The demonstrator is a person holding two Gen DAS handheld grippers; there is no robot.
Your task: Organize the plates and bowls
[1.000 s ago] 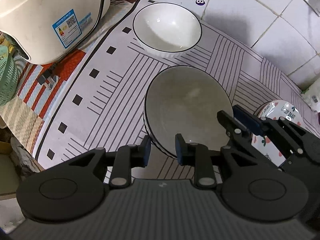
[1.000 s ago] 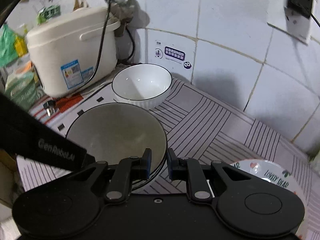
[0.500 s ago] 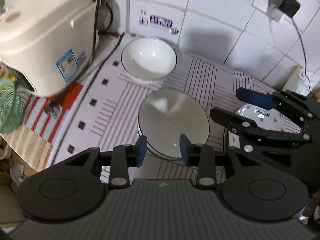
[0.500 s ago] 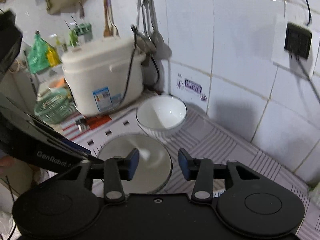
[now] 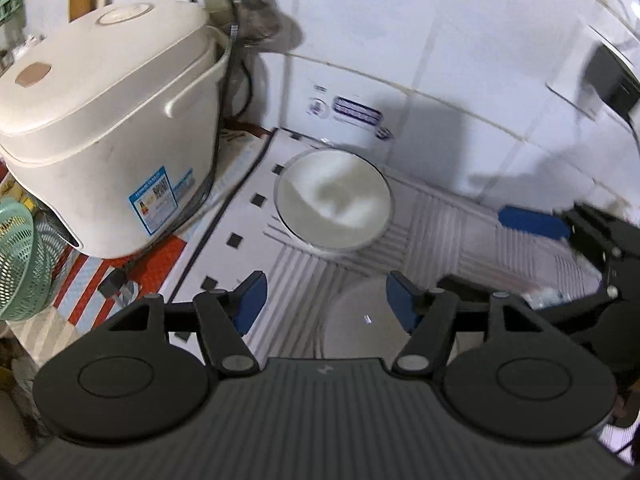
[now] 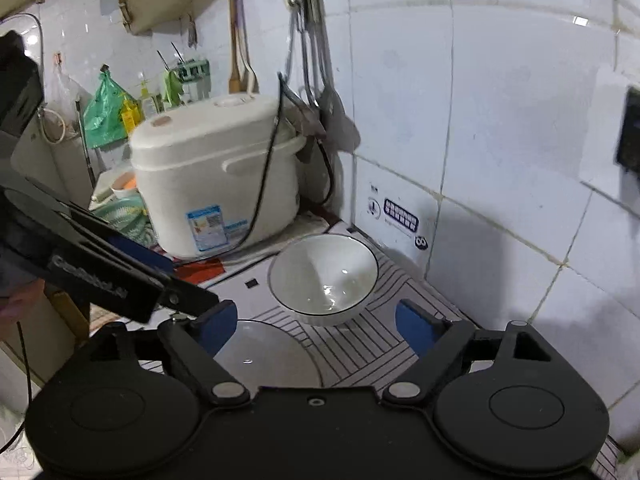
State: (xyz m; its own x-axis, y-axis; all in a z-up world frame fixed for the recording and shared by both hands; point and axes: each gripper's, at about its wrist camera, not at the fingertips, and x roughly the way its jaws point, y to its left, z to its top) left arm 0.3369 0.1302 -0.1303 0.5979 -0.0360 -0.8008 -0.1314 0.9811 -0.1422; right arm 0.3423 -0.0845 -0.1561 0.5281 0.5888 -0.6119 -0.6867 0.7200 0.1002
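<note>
A white bowl with a dark rim [image 5: 334,208] [image 6: 323,276] sits on the striped mat near the tiled wall. A stack of grey-white bowls [image 5: 356,324] [image 6: 272,356] sits nearer, partly hidden under both grippers. My left gripper [image 5: 324,304] is open and empty, raised above the stack. My right gripper [image 6: 316,326] is open and empty, also raised, with the white bowl seen between its fingers. The right gripper shows at the right in the left wrist view [image 5: 532,222]. A decorated plate [image 5: 548,298] is mostly hidden behind it.
A white rice cooker [image 5: 104,136] [image 6: 216,184] with a black cord stands at the left. A green basket [image 5: 20,256] lies beside it. Tiled walls close the back and right. A wall socket [image 6: 630,132] is at the right.
Both grippers have opened wide, let go of the bowl stack and risen back from it. The stack now rests on the mat, lower in both views.
</note>
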